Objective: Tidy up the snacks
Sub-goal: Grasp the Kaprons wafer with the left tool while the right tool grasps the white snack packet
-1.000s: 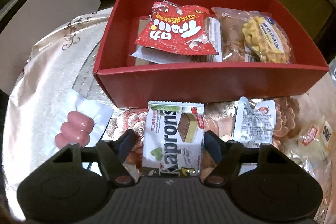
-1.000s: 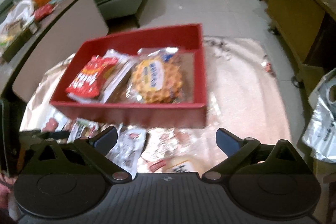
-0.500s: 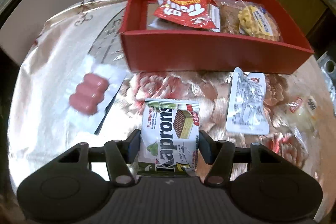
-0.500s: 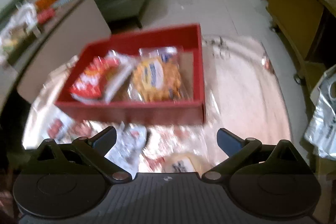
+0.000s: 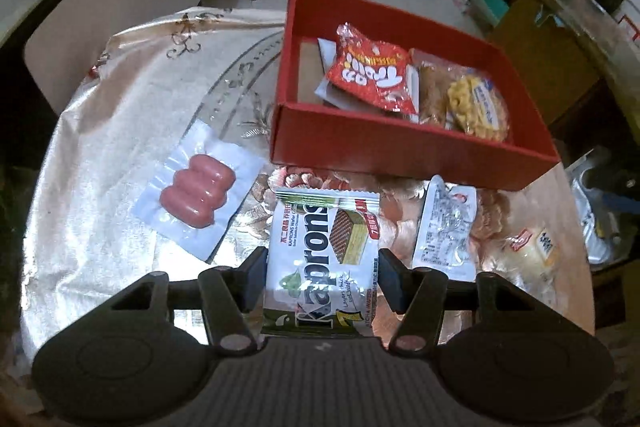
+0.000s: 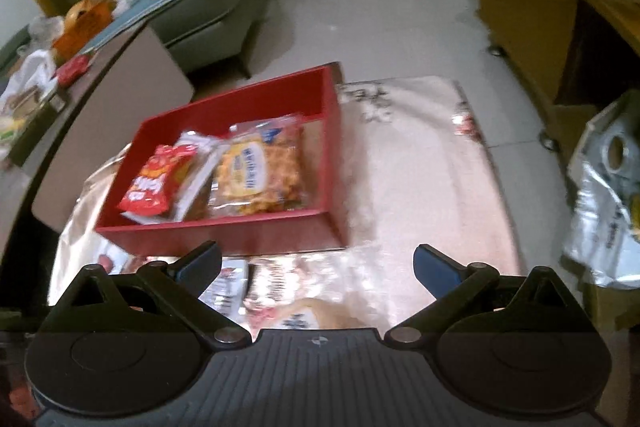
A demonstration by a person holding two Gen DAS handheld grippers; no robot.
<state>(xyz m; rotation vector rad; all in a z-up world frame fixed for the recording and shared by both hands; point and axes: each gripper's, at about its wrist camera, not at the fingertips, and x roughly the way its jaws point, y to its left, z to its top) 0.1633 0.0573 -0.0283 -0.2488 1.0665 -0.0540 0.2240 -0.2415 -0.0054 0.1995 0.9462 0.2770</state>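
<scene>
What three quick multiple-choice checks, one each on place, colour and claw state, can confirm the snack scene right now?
1. Where does the sausage pack lie?
A. in the box
B. on the tablecloth, outside the box
C. in the right claw

2. What colour is the box?
A. red
B. blue
C. green

3. What is the left claw doing?
A. standing open, nothing held
B. shut on the sausage pack
C. shut on the Kaprons wafer pack

Answers: 1 B, it lies left of the box wall. 2 A, the walls are red. 3 C, both pads press its sides.
</scene>
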